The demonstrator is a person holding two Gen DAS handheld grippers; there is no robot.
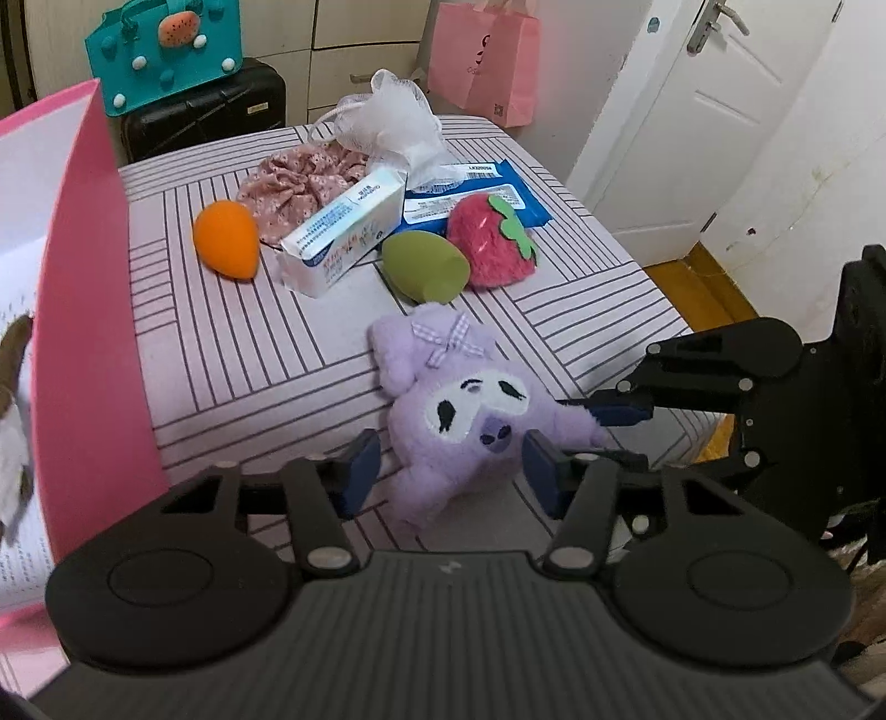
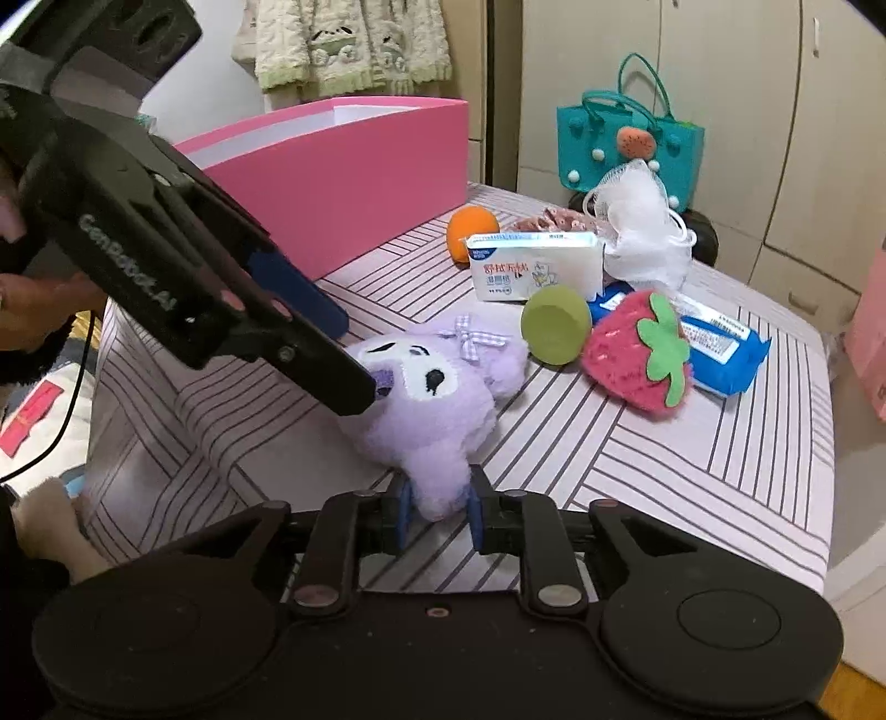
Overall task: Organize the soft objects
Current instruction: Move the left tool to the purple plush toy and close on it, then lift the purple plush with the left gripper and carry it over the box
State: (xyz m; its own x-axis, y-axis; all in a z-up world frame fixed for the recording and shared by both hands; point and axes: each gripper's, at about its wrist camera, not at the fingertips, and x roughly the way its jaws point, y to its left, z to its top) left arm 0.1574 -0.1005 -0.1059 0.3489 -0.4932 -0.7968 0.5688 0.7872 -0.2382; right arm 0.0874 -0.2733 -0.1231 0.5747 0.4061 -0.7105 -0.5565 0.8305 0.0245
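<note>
A purple plush doll [image 1: 470, 421] with a checked bow lies near the front edge of the striped surface [image 1: 221, 354]. My left gripper [image 1: 451, 471] is open, its blue pads either side of the doll's lower body. My right gripper [image 2: 440, 512] is shut on one end of the purple plush doll [image 2: 426, 410]; it also shows in the left wrist view [image 1: 614, 407], pinching the doll's side. Behind lie an orange sponge [image 1: 227, 241], a green sponge [image 1: 425, 267], a strawberry plush [image 1: 490, 241], a tissue pack [image 1: 343, 232], a blue wipes pack [image 1: 476, 194], floral fabric [image 1: 293, 196] and a white mesh puff [image 1: 393, 122].
A pink open box [image 2: 343, 171] stands at the left of the surface, its wall close to my left gripper [image 1: 83, 310]. A teal bag [image 1: 166, 52] sits on a black suitcase [image 1: 221, 111] behind. A pink paper bag [image 1: 484, 61] and a white door [image 1: 692, 111] are at the right.
</note>
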